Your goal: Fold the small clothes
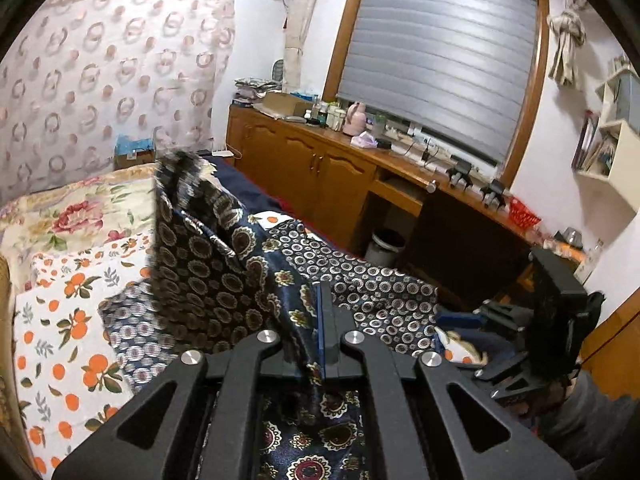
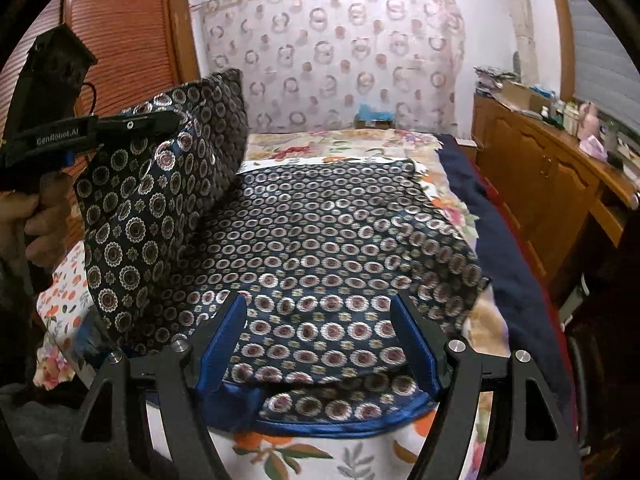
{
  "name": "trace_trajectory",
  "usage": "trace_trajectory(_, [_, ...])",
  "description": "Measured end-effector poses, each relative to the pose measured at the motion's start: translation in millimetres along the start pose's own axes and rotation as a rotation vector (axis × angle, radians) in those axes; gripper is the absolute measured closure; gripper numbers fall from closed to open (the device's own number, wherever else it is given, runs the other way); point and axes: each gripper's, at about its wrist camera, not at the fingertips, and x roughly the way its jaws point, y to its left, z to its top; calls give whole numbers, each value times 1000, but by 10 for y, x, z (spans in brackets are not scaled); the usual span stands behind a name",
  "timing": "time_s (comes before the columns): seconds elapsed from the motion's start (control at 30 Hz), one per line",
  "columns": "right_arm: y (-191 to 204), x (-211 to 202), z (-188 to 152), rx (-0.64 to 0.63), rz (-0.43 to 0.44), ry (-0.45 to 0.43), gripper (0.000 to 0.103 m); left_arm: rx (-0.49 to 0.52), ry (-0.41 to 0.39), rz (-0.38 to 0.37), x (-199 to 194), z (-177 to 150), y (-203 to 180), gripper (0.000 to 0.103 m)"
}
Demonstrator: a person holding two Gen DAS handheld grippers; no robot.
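Note:
A dark blue garment with ring and flower prints lies spread on the bed. My left gripper is shut on one edge of the garment and holds that part up, so it hangs as a raised flap. In the right wrist view the left gripper is at the upper left, above the flap. My right gripper stands open just over the near hem; the cloth lies between its blue fingers, which do not press on it. From the left wrist view the right gripper is low at the right.
The bed has an orange-print sheet, a floral quilt and a navy blanket along its right side. A wooden cabinet with clutter on top runs under the window. A bin stands beside it. A hand grips the left handle.

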Motion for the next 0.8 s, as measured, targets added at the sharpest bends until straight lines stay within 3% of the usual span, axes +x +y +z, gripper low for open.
trace_trajectory(0.07, [12, -20, -13, -10, -29, -5, 27, 12, 39, 12, 38, -28, 7, 96])
trace_trajectory(0.13, [47, -4, -5, -3, -13, -2, 27, 4, 44, 13, -11, -80, 61, 86])
trace_trajectory(0.2, [30, 38, 2, 3, -5, 3, 27, 4, 47, 0, 1, -87, 43, 51])
trace_trajectory(0.3, [33, 45, 21, 3, -9, 3, 27, 6, 37, 10, -82, -106, 69, 25])
trace_trajectory(0.63, [147, 102, 152, -18, 37, -5, 27, -28, -10, 184, -488, -448, 348, 24])
trace_trajectory(0.8, [280, 278, 229, -31, 72, -12, 27, -74, -11, 223, -618, -669, 493, 24])
